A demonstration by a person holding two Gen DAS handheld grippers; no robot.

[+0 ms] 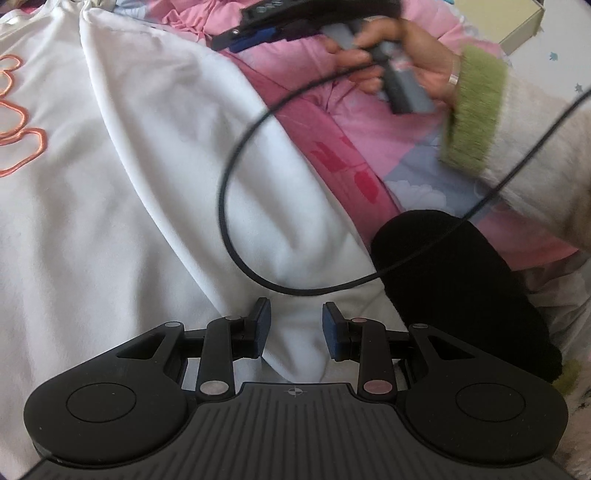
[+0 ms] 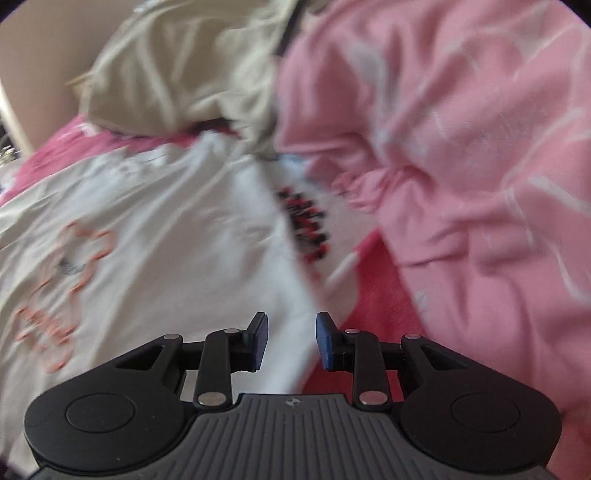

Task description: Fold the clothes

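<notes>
A white sweatshirt (image 1: pixel 122 184) with orange outline print (image 1: pixel 22 147) lies spread on a pink bed. Its sleeve (image 1: pixel 258 206) runs down the middle of the left wrist view, ending in a black cuff (image 1: pixel 461 288). My left gripper (image 1: pixel 295 332) is open, its jaws on either side of a sleeve fold. My right gripper shows at the top of the left wrist view (image 1: pixel 258 37), held in a hand. In the blurred right wrist view my right gripper (image 2: pixel 291 339) is open and empty over the sweatshirt's (image 2: pixel 147 240) right edge.
A crumpled pink garment (image 2: pixel 461 166) lies at the right, a beige garment (image 2: pixel 177 74) at the back. A black cable (image 1: pixel 229 229) loops over the sleeve. The pink patterned bedsheet (image 1: pixel 354 162) lies under everything. A box (image 1: pixel 524 26) stands at the far right.
</notes>
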